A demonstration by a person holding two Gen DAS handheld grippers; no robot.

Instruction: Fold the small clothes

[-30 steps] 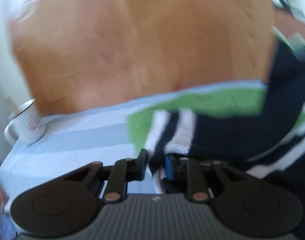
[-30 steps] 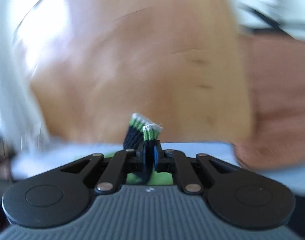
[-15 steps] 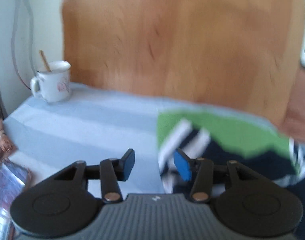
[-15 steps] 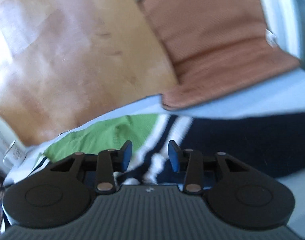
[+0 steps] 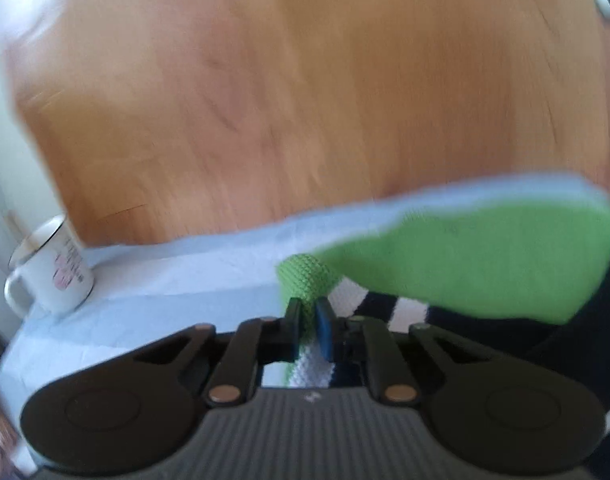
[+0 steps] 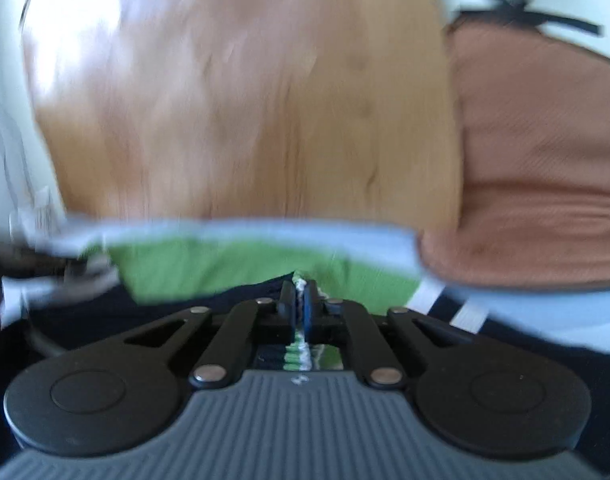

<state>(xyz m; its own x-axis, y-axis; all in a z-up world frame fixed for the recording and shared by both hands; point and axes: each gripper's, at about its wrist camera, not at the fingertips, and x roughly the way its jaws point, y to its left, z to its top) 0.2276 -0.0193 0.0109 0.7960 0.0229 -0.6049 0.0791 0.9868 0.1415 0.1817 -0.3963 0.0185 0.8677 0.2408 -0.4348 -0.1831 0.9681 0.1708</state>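
A small knitted garment (image 5: 485, 264) in green, navy and white stripes lies on a pale blue cloth (image 5: 177, 276) over a wooden table. My left gripper (image 5: 309, 308) is shut on a bunched green fold at the garment's left edge. In the right wrist view the same garment (image 6: 209, 268) spreads green and navy in front of me, and my right gripper (image 6: 299, 292) is shut on a thin striped edge of it. Both views are blurred by motion.
A white enamel mug (image 5: 49, 276) stands at the left end of the blue cloth. A brown cushion (image 6: 537, 160) lies to the right, overlapping the cloth. Bare wooden tabletop (image 5: 305, 100) stretches beyond the cloth.
Half a second ago both grippers stood open over the garment lying flat. Both have since shut on its fabric, the left on the green edge, the right on a striped edge.
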